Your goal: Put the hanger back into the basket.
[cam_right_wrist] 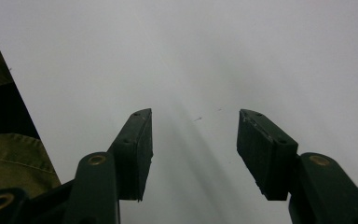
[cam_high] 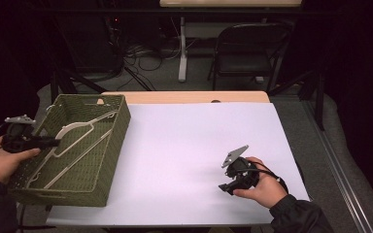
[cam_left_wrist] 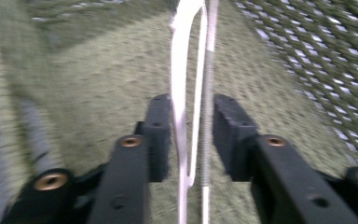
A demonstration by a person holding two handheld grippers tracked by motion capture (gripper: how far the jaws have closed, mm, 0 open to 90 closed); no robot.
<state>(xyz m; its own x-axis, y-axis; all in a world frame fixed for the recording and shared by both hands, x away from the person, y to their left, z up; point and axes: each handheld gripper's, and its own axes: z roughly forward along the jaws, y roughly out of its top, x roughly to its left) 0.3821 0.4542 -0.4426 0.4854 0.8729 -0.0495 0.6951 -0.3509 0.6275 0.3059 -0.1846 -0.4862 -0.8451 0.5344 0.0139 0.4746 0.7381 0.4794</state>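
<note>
A white clothes hanger (cam_high: pixel 80 138) lies slanted inside the green woven basket (cam_high: pixel 111 145) at the table's left edge

Nothing readable anywhere here, honestly. No label or brand on the woven green basket (cam_high: pixel 108 160), none on the white hangers (cam_high: pixel 80 133) lying in it, none on the white tabletop (cam_high: pixel 194 145). Same story up close: plain black pads, brass screws, no print or numbers to make out, and too blurry around the hangers to tell anyway.

Woven basket (cam_high: pixel 104 160), smooth plastic hanger (cam_high: pixel 80 133)
</note>
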